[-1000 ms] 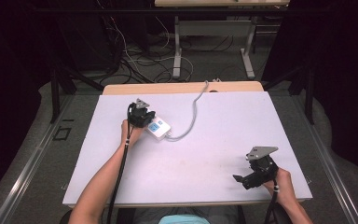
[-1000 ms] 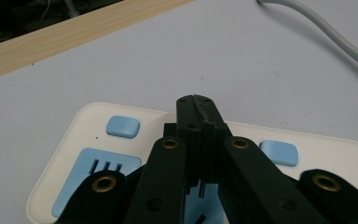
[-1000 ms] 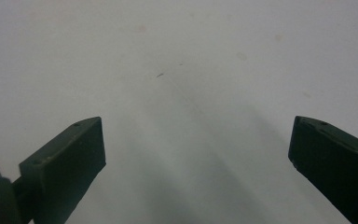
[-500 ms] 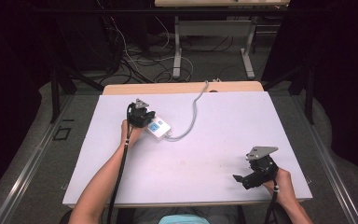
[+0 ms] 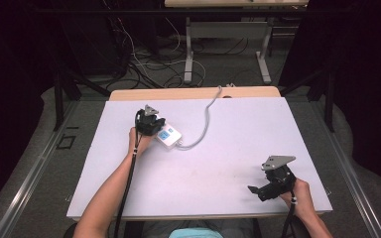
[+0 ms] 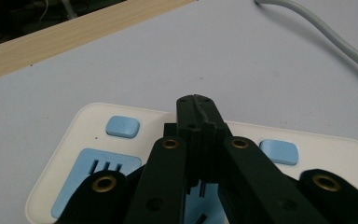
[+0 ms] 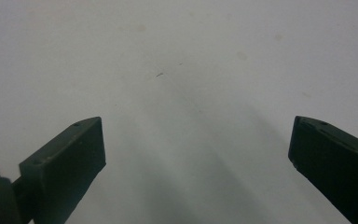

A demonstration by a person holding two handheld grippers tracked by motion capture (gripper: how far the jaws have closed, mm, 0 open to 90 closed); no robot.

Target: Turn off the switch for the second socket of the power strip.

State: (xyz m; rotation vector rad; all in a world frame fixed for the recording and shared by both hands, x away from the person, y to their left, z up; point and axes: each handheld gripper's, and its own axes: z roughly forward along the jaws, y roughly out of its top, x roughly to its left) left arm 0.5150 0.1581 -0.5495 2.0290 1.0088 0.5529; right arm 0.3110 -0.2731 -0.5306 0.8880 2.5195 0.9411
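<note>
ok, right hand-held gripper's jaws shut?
No. The right hand-held gripper has its jaws wide apart over bare table.

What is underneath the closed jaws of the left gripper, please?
Under the left gripper lies a white power strip with blue buttons and a blue socket panel on the table. The jaws cover the strip's middle, so contact cannot be judged.

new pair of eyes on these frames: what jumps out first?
First the white power strip with light blue sockets, left of centre on the pale table, its grey cable curving off toward the far edge. The left tool is right over it, jaws shut, tips above the strip's top between two blue buttons. The right tool sits open over bare table near the front right corner.
</note>
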